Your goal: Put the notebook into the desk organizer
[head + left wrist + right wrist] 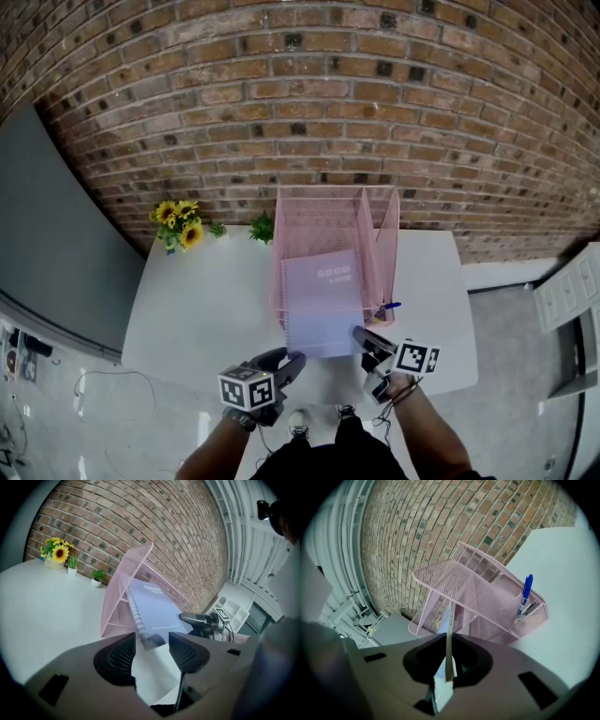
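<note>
Feeding the notebook into the organizer, right hand-held gripper clamped on its edge.

My right hand-held gripper (450, 663) pinches the notebook (323, 298) by its near right edge. My left hand-held gripper (152, 649) stands wide, with the spiral corner just ahead of its jaws, ungripped. The notebook leans with its far end inside the organizer (380, 220), ahead of both. I judge the push should run straight along the slot, cover parallel to the mesh walls, with the left steadying the spine. A pen (391, 306) stands close on the right of my right one, so no drifting there; left of my left one the tabletop (202, 300) lies open.
</note>
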The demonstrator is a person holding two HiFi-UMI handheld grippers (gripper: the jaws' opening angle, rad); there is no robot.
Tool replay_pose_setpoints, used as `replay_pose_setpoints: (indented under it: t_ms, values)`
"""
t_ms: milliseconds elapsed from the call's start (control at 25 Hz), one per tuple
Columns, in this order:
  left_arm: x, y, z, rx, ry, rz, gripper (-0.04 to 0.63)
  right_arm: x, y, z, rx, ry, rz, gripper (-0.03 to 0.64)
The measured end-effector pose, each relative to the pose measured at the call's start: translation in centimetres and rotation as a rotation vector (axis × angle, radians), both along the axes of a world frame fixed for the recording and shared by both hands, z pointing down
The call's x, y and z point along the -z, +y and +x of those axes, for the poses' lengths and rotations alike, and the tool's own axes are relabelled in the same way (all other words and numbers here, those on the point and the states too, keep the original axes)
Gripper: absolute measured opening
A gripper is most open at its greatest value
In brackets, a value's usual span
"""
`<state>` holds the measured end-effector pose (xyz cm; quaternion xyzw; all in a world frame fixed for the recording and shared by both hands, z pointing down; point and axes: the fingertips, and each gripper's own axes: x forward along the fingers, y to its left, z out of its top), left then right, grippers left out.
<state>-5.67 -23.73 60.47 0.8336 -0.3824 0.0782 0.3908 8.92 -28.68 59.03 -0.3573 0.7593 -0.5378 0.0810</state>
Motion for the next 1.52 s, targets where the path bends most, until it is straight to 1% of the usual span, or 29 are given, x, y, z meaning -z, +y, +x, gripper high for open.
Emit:
replay_pose_setpoints:
  t_ms: [120,240,440,520,640,680,720,760,800,920,1120,1200,1320,1400,1520]
  values:
    - [-0.6,0.4,0.4,-0.007,-0.002,-0.012,0.219,0.1,-0.5,0.1,-0.022,-0.013,0.0,0.034]
    - [-0.6,0.2,0.8,-0.006,0.005,-0.005,0.219,-0.2,-0.8,0.3,-0.037,-0.001,-0.014,0.035]
    - [0.1,-0.8,1.4,-0.001,0.011,0.017,0.208,0.1,-1.3,0.0,-0.018,0.011,0.023,0.042]
    - [0.3,-1.0,1.5,0.004,0.014,0.025,0.179,0.1,-1.5,0.0,-0.015,0.03,0.03,0.054]
    - [0.8,-1.3,1.5,0.009,0.021,0.04,0.166,0.2,-1.7,-0.1,0.03,0.104,0.072,0.069]
    - [1.0,-1.4,1.5,0.013,0.023,0.049,0.162,0.2,-1.6,-0.2,0.054,0.128,0.084,0.1]
    - [1.2,-1.6,1.6,0.018,0.026,0.057,0.158,0.2,-1.4,-0.4,0.078,0.145,0.096,0.163]
    - [1.4,-1.7,1.6,0.024,0.027,0.064,0.152,0.2,-1.2,-0.5,0.098,0.158,0.108,0.206]
    - [1.6,-1.9,1.6,0.029,0.027,0.07,0.15,0.3,-0.9,-0.6,0.113,0.169,0.123,0.225]
    - [1.9,-2.6,1.7,0.038,0.02,0.085,0.149,0.1,-0.1,-0.5,0.141,0.218,0.164,0.246]
    - [2.2,-3.7,1.5,0.055,0.001,0.098,0.147,-0.5,1.7,-0.4,0.19,0.317,0.206,0.242]
    - [2.3,-4.1,1.4,0.066,-0.005,0.1,0.149,-0.7,2.2,-0.6,0.201,0.335,0.211,0.238]
    - [2.2,-4.7,1.3,0.084,-0.017,0.096,0.149,-1.1,2.6,-0.8,0.204,0.354,0.213,0.225]
    - [2.1,-4.9,1.2,0.093,-0.027,0.091,0.149,-1.4,2.6,-1.0,0.206,0.393,0.219,0.209]
    - [1.8,-5.1,1.3,0.105,-0.047,0.083,0.149,-1.6,2.2,-0.9,0.164,0.442,0.209,0.199]
